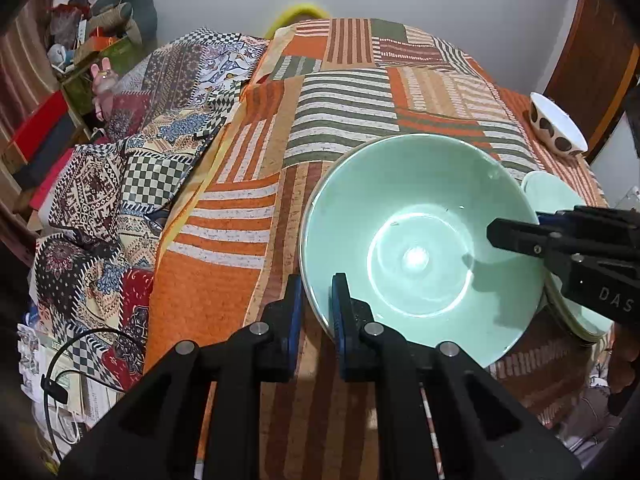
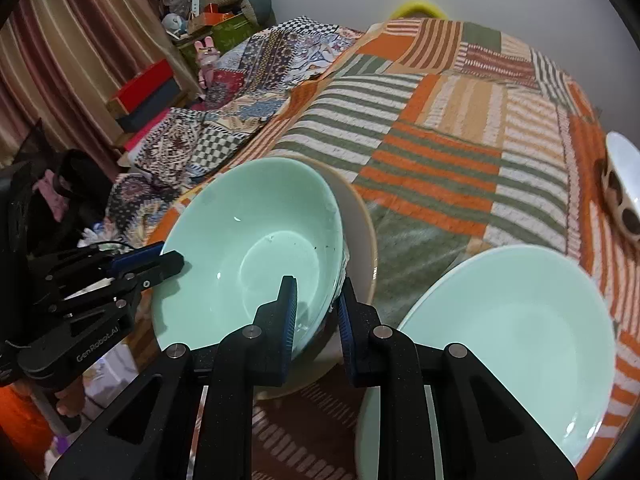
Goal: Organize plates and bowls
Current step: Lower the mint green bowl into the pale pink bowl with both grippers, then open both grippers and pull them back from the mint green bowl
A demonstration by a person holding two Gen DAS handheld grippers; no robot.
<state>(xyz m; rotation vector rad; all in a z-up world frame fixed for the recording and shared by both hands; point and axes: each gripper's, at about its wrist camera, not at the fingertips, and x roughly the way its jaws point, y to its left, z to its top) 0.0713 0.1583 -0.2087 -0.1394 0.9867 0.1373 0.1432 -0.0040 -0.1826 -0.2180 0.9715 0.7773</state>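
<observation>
We grip the green bowl (image 1: 420, 240) over the striped blanket (image 1: 352, 104), our left gripper (image 1: 316, 312) clamped on its rim at seven o'clock, our right gripper (image 2: 318, 312) at three, the green plate (image 2: 520, 332) just beside.

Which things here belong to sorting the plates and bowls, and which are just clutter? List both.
Job:
green bowl, held by left gripper and right gripper
green plate
spotted bowl

Lying about:
patchwork cover
patterned cloth
red box
</observation>
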